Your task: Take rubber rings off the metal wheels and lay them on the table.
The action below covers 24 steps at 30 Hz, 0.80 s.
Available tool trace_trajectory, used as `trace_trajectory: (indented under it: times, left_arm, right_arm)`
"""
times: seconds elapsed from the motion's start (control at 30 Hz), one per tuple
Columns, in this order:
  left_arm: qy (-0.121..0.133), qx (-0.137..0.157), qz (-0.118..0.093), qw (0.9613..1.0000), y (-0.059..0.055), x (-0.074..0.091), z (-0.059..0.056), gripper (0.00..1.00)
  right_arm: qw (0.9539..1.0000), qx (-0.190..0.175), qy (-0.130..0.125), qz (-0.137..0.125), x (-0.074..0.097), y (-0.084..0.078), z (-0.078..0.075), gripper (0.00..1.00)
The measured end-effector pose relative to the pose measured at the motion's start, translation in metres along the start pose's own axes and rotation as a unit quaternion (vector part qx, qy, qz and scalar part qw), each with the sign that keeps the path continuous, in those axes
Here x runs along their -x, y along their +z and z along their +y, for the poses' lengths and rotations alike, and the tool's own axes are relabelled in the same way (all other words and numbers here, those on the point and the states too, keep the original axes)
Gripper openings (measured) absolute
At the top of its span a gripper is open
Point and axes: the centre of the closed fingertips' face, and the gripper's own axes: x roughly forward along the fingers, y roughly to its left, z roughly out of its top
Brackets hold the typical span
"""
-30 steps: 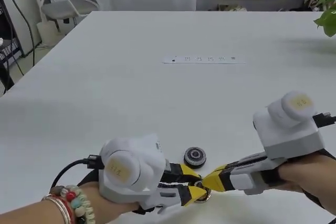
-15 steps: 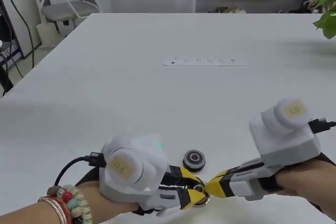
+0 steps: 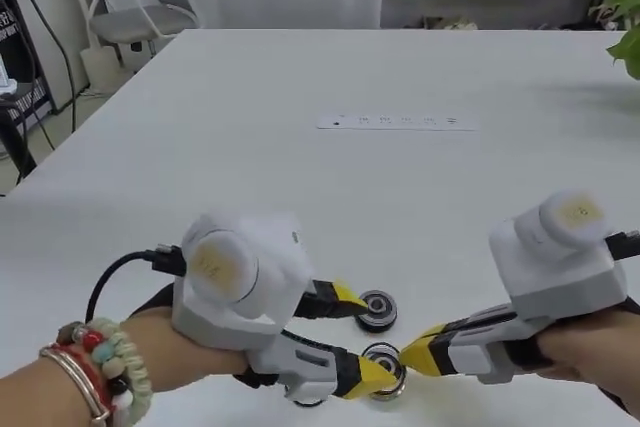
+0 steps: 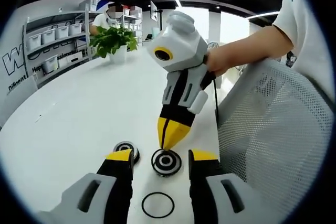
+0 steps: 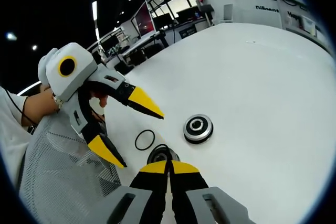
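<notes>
Head view: two dark-rimmed metal wheels lie flat on the white bench (image 3: 300, 177). The near wheel (image 3: 385, 359) sits between the spread jaws of the left tool (image 3: 362, 335); the second wheel (image 3: 377, 309) is just beyond. The right tool (image 3: 415, 352) is held level, tips at the near wheel.
Left gripper view: jaws wide, near wheel untouched; a loose rubber ring (image 4: 158, 204) lies flat, closer in.
Right gripper view: jaws closed at the near wheel's rim; any pinch indiscernible.

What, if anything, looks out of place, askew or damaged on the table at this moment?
Nothing stands out. The near metal wheel and the far metal wheel both lie flat on the table. One loose rubber ring lies flat close by. Nothing looks spilled or broken.
</notes>
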Motion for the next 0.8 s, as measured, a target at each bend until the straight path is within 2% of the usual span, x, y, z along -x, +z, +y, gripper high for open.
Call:
trace_trajectory:
  times: [0.07, 0.17, 0.37, 0.6, 0.8]
  left_arm:
    - [-0.007, 0.004, 0.005, 1.0000, -0.001, 0.005, -0.002, 0.49]
    - [-0.010, -0.030, 0.025, 0.9992, -0.004, 0.015, -0.003, 0.54]
    - [-0.009, -0.039, 0.034, 0.9986, 0.002, 0.034, -0.005, 0.67]
    - [0.003, -0.042, 0.038, 0.9984, 0.001, 0.056, -0.007, 0.72]
    - [0.019, -0.035, 0.049, 0.9980, -0.008, 0.074, -0.010, 0.77]
  right_arm:
    - [1.0000, -0.001, 0.000, -0.002, 0.000, 0.001, 0.000, 0.00]
    - [1.0000, 0.000, -0.001, -0.002, 0.001, 0.001, 0.000, 0.00]
    - [0.9999, 0.004, -0.005, -0.008, 0.004, 0.004, -0.002, 0.00]
    - [0.9997, -0.004, -0.005, -0.024, 0.009, 0.010, -0.002, 0.00]
    - [0.9995, -0.005, -0.004, -0.030, 0.010, 0.013, -0.002, 0.00]
